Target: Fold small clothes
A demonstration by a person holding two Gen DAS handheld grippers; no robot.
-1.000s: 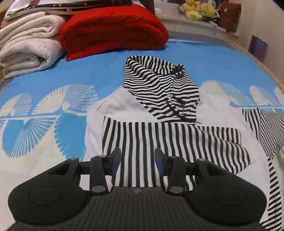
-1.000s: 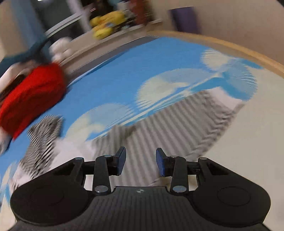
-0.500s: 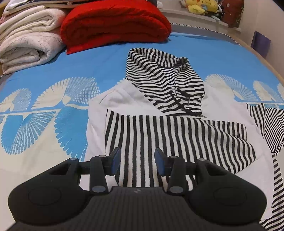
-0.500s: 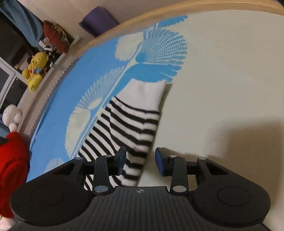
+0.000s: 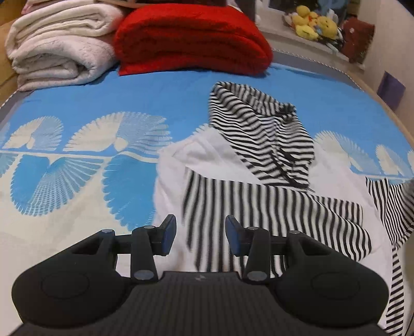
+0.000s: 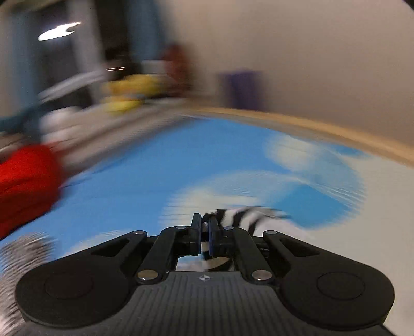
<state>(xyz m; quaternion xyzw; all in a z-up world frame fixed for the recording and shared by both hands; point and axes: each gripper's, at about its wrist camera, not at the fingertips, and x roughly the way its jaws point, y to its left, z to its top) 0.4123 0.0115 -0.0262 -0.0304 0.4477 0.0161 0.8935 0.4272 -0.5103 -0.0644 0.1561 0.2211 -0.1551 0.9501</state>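
Note:
A small white hoodie [image 5: 207,160] with a black-and-white striped hood [image 5: 261,134] lies flat on the blue patterned bed cover [image 5: 103,98]. One striped sleeve [image 5: 258,206] is folded across its chest. My left gripper [image 5: 200,234] is open and empty, hovering over the hoodie's lower edge. The other striped sleeve [image 5: 393,206] is lifted at the right edge. My right gripper [image 6: 204,230] is shut on that sleeve's cuff [image 6: 243,215] and holds it above the bed; this view is heavily blurred.
A folded red blanket [image 5: 189,38] and rolled white blankets [image 5: 59,44] lie at the head of the bed. Yellow plush toys [image 5: 313,23] sit on a ledge at the back right. The bed's wooden edge [image 6: 323,129] runs along the right.
My right gripper has shut on the striped sleeve cuff and lifted it, swinging fast. My left gripper stays open and has shifted slightly left over the hoodie.

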